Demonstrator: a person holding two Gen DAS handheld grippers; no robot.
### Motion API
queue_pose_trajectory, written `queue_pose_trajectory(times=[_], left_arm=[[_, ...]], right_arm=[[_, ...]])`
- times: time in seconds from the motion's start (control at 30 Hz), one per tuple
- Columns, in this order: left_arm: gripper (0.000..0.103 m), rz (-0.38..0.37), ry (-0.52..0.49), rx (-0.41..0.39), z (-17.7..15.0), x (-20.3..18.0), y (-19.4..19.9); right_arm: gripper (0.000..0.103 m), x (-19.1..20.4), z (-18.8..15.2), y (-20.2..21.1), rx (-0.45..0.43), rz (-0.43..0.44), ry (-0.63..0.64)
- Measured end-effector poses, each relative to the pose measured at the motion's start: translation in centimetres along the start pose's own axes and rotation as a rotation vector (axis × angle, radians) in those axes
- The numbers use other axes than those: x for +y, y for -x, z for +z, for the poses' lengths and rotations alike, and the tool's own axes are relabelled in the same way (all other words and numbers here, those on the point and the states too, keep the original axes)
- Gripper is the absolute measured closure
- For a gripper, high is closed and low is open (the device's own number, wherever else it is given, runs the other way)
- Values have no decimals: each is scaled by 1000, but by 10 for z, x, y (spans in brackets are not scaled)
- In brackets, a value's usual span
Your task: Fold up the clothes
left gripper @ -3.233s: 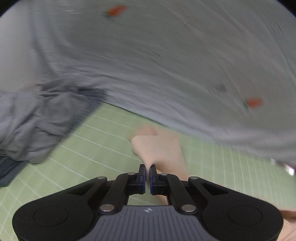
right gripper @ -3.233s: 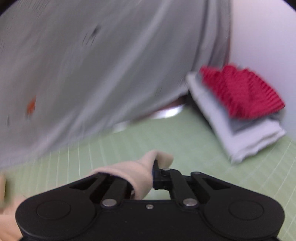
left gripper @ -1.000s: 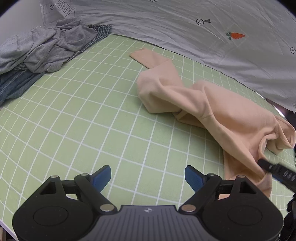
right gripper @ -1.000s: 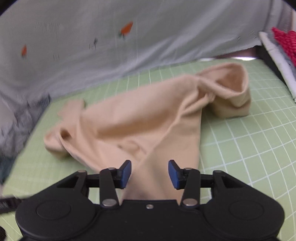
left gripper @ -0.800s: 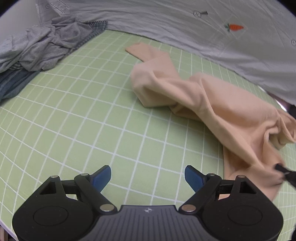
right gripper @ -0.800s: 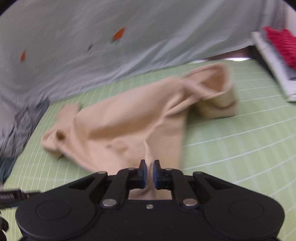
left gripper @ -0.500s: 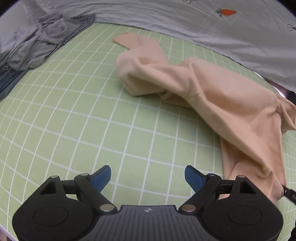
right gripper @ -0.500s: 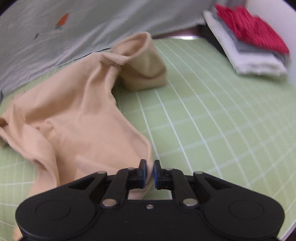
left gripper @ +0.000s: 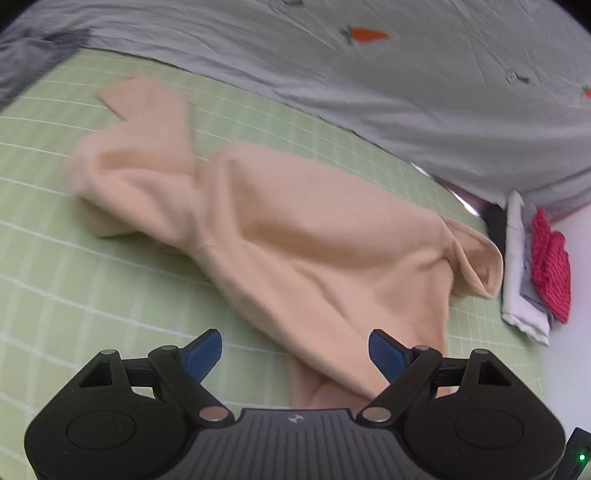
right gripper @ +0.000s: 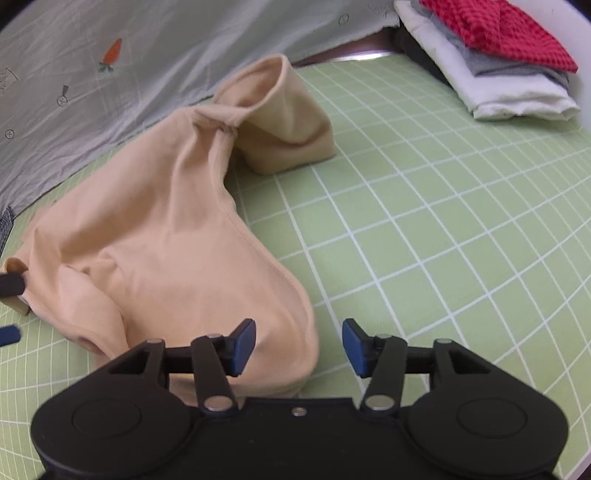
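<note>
The right claw (right gripper: 299, 345) has just opened, releasing the peach garment (right gripper: 177, 240); the left claw (left gripper: 295, 350) stays wide.

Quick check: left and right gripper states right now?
Left gripper: open, holding nothing.
Right gripper: jaws just opened, beige garment released.

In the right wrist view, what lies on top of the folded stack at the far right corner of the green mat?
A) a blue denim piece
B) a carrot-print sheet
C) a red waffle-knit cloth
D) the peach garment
C: the red waffle-knit cloth sits on the grey and white layers of the folded stack, while the peach garment lies crumpled apart from it on the mat.
</note>
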State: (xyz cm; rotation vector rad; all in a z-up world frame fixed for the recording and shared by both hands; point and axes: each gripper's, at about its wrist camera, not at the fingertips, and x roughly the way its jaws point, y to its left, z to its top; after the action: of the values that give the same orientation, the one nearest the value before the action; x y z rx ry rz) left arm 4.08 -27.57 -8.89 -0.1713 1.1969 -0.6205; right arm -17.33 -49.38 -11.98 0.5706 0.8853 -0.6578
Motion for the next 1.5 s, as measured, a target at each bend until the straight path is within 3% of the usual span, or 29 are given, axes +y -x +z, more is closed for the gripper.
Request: queue_pose_trajectory(times=[0.07,0.1,0.13,0.17,0.2,0.3,0.43,0.5,0.53,0.57,0.6,0.63,0.67,0.73,0.8,0.93,0.97,1.0,1.03,1.07,1.1,1.17,1.33,1.5], left_arm=[[48,-5,14,16,0,3,-11],[57,-2,21,18,0,7,-13],[90,9,29,14,1,14,-11],[100,19,37,10,3,22,-10],[100,30,44,6,4,29,-8],[100,98,89,-35,12,60,5],[99,200,186,-101,26,109,28],[90,224,197,-116,24,116,35],[79,237,186,-122,21,115,38],[68,250,162,-123,17,111,40],[62,256,141,-120,11,107,43],[51,251,129,-107,4,105,43],[42,241,125,-88,-4,103,43],[38,223,118,-49,-21,101,42],[38,204,111,-11,-39,98,41],[41,172,96,30,-64,91,39],[52,162,86,26,-68,89,39],[62,150,75,25,-71,89,39],[83,142,72,29,-73,90,38],[98,139,74,30,-75,91,37],[98,137,80,27,-76,93,37],[100,136,99,9,-80,97,40],[100,198,107,-56,-89,109,68],[99,225,128,-65,-103,119,95]], right_arm=[[53,-2,-1,-2,18,9,-13],[63,-3,-2,-3,27,12,-15],[71,-3,-3,-3,31,22,-5],[94,-3,-3,-2,34,33,5],[99,0,-3,0,25,22,36],[100,3,-2,10,-18,-7,122],[100,-1,3,12,-25,2,124],[98,2,2,11,-19,42,120],[97,3,2,11,-16,41,108],[92,5,1,10,-13,39,96],[77,6,1,10,-9,42,86],[70,6,0,10,-6,47,77],[67,6,0,9,0,50,66],[63,5,-2,7,20,55,53],[54,5,-5,5,45,57,51],[54,3,-13,2,97,83,38],[57,2,-15,1,107,92,35],[68,1,-17,2,110,100,34],[75,0,-19,2,113,108,33],[87,-1,-21,3,116,116,33],[94,-2,-22,5,108,120,42],[99,-3,-24,11,92,131,64],[99,-13,-27,33,69,146,104],[99,-14,-44,49,116,182,148]])
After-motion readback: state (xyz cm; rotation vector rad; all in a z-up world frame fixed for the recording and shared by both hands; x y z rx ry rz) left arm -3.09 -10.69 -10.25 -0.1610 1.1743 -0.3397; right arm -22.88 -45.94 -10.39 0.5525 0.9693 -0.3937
